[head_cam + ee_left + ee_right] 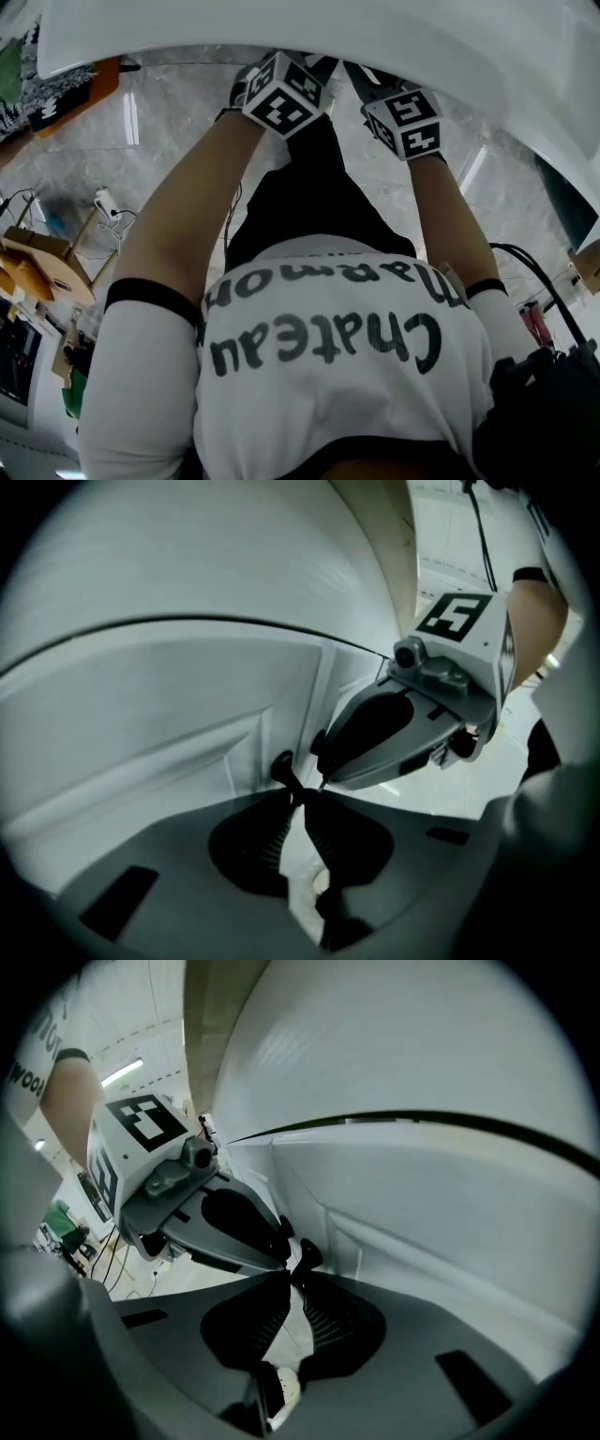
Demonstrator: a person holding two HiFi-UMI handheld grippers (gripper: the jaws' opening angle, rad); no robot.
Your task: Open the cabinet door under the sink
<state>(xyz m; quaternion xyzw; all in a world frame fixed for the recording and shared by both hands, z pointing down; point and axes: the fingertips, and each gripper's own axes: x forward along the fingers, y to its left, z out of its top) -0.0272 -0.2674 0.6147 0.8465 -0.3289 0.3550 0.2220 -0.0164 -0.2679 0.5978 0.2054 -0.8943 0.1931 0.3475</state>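
Under the curved white sink [187,555] are two white panelled cabinet doors, the left door [159,714] and the right door [450,1213], each with a small black knob beside the centre seam. My left gripper [298,795] is shut on the left knob [282,765]. My right gripper [292,1275] is shut on the right knob [308,1253]. Both grippers sit side by side, almost touching. In the head view only their marker cubes show, the left cube [281,94] and the right cube [405,122]; the sink rim [450,47] hides the jaws and the doors.
The person bends low over a grey marble floor [159,131]. Wooden pieces and cables [56,262] lie at the left. A black bag with a cable [544,394] is at the right. The sink overhangs the doors closely.
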